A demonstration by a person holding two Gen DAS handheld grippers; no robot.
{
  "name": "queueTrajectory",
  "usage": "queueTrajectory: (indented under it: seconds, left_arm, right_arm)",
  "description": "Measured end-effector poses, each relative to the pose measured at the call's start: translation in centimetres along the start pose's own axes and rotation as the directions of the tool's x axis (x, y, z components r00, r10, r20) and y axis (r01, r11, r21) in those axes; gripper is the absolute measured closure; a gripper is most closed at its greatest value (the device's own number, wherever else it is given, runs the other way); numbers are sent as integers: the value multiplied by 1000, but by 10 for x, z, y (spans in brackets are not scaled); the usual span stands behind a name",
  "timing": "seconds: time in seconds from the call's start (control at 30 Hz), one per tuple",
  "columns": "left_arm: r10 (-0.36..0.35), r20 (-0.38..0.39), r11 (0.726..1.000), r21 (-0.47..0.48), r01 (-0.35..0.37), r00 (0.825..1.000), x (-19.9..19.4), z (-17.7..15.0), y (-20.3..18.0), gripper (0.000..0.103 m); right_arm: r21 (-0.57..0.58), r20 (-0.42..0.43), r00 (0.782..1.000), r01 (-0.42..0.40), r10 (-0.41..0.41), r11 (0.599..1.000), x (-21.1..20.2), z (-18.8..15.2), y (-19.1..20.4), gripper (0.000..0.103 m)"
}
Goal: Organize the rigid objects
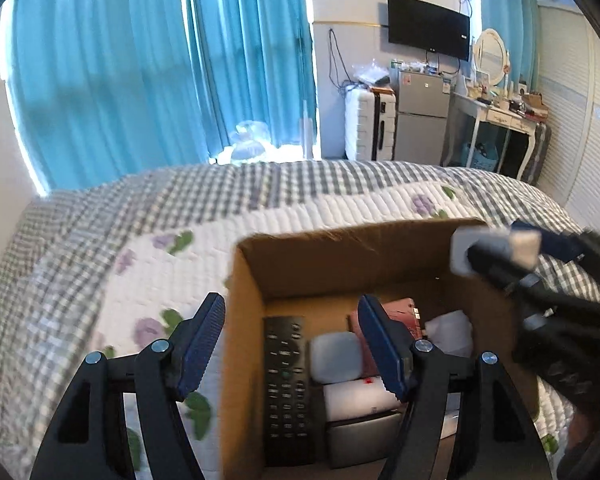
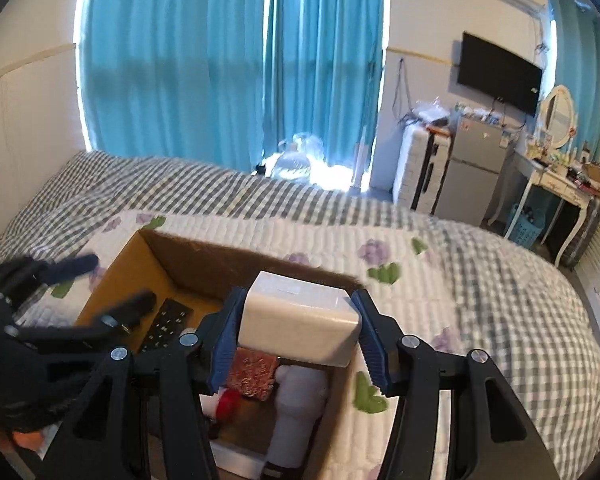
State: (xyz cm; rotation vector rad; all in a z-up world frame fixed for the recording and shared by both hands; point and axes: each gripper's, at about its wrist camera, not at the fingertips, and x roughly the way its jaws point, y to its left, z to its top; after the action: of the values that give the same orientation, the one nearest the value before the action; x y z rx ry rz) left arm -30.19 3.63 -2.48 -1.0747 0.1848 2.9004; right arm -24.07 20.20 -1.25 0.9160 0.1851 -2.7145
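Right gripper: pinching a white box between its blue pads, one pad on each end; the box hangs over the right part of the cardboard box, above its contents.
Left gripper: spread wide with nothing between the fingers; it straddles the left wall of the cardboard box, one finger outside over the quilt, the other inside over the contents.
Cardboard box: open-topped, sitting on the bed toward its near edge.
Inside, left wall: a black remote lies lengthwise just beside it.
Inside, middle: a pale rounded-square case just right of the remote, with a white packet bearing red print and a grey item nearer the camera.
Inside, right: a dark red patterned box and a white cylindrical bottle, both directly below the held box.
In the way: the packed contents under the white box.
Surroundings: blue curtains, wall television, white suitcase, small grey fridge, dressing table with oval mirror.
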Motion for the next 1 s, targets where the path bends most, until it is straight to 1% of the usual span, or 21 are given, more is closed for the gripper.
queueTrajectory:
  seconds: [0.07, 0.13, 0.23, 0.3, 0.33, 0.37, 0.4, 0.43, 0.5, 0.57, 0.63, 0.67, 0.7, 0.77, 0.8, 0.87, 1.0]
  left_arm:
    - [31, 8, 1000, 6, -31, 1000, -1, 3, 7, 32]
    - [40, 8, 999, 0, -40, 999, 1, 3, 14, 32]
    - [47, -1, 999, -14, -47, 999, 8, 0, 23, 32]
    - [44, -4, 999, -21, -45, 999, 10, -3, 25, 32]
    - [42, -5, 999, -28, -42, 999, 12, -5, 27, 32]
    - [39, -8, 999, -37, -40, 999, 13, -6, 29, 32]
    - [38, -11, 998, -43, -38, 999, 12, -8, 28, 32]
    - [34, -15, 998, -49, -34, 999, 11, -10, 29, 32]
    - [32, -20, 998, -49, -32, 999, 4, -13, 30, 32]
    - [34, -12, 999, -40, -35, 999, -11, -12, 28, 32]
    - [35, 5, 999, -37, -35, 999, -31, -10, 26, 32]
    - [32, 19, 999, -36, -32, 999, -46, -7, 24, 32]
    - [31, 28, 999, -36, -30, 999, -54, -5, 24, 32]
    - [21, 65, 999, -34, -19, 998, -90, 1, 21, 32]
    - [16, 74, 999, -31, -14, 997, -100, 3, 20, 32]
    - [6, 115, 1000, -25, -4, 993, -136, 9, 18, 32]
    - [13, 174, 1000, -21, -10, 985, -186, 14, 20, 32]
  right_arm:
    - [9, -46, 999, -22, 23, 1000, 17, -2, 8, 50]
    - [34, -86, 996, -30, 33, 999, 32, -4, 10, 50]
    - [12, -101, 995, -2, 3, 1000, 45, -6, 16, 50]
    - [32, -116, 993, -17, 20, 999, 52, -5, 13, 49]
    - [46, -122, 992, -22, 27, 999, 53, -4, 10, 40]
    - [65, -112, 993, -16, 23, 998, 51, -3, 6, 32]
    - [74, -93, 996, -1, 8, 997, 47, -4, 5, 27]
    - [82, -73, 997, 11, -5, 997, 42, -2, 2, 27]
    - [79, -72, 997, 14, -9, 997, 32, 1, 0, 27]
    - [70, -56, 998, 43, -39, 997, 15, 4, 0, 27]
    - [63, -47, 998, 54, -51, 997, -2, 9, 1, 27]
    - [59, -40, 997, 62, -59, 996, -15, 12, 4, 27]
    - [54, -29, 997, 76, -75, 996, -31, 16, 6, 27]
    - [37, -1, 995, 98, -98, 995, -67, 26, 11, 27]
    - [30, 11, 995, 103, -104, 994, -83, 30, 13, 28]
    - [22, 24, 991, 128, -128, 992, -120, 41, 21, 27]
    - [16, 65, 986, 155, -156, 988, -182, 48, 34, 28]
